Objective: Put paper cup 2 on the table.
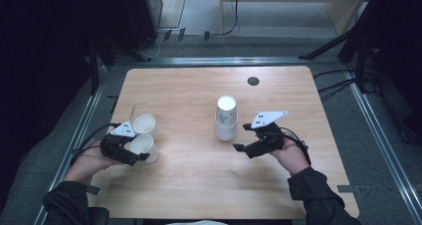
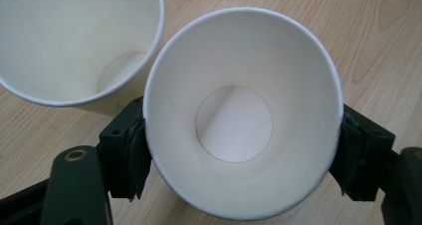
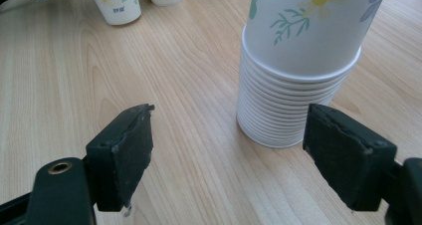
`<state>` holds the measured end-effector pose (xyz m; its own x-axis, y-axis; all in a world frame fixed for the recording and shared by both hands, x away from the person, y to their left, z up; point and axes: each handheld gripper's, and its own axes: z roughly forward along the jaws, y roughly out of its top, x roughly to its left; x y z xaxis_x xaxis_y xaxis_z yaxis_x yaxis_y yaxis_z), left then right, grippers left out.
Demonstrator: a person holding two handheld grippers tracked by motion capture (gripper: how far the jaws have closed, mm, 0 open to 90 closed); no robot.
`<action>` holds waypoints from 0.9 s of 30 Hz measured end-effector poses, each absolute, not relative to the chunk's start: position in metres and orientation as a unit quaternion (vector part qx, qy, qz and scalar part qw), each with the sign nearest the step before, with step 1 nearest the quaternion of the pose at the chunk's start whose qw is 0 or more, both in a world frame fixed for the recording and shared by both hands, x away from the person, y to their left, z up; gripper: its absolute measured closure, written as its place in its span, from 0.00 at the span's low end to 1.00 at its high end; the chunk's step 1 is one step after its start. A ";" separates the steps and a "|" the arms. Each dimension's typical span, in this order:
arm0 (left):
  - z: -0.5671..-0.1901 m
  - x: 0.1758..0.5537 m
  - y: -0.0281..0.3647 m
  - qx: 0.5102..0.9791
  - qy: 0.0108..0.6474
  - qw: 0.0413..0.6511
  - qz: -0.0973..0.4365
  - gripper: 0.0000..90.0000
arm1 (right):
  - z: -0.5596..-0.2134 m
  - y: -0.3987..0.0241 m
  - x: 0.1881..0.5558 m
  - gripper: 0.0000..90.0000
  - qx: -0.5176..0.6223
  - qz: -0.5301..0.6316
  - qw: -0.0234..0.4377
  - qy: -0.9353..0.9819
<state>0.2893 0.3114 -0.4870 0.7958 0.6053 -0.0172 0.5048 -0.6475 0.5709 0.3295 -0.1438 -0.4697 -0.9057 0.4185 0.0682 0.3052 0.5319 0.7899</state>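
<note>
High view: your left gripper (image 1: 133,151) brackets a paper cup (image 1: 145,148) near the table's (image 1: 199,195) left edge, a second cup (image 1: 145,125) just beyond.

Left gripper view: the pads meet the cup's (image 2: 243,115) walls at both sides; whether they press, I cannot tell.

Right gripper view: your right gripper (image 3: 226,150) stands wide open, empty, before the stack of cups (image 3: 293,100).

The high view is dim at its edges: the left and right sides sink into near black, while the table (image 1: 199,175) is evenly lit from above, with short soft shadows. Both gripper views are bright and sharp. The near cup (image 2: 239,115) is almost overexposed, a faint shadow crossing its bottom.
</note>
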 end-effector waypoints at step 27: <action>-0.461 0.284 0.309 0.890 0.309 0.327 0.071 0.14 | -0.470 -0.144 0.330 0.22 0.205 0.435 0.064 0.874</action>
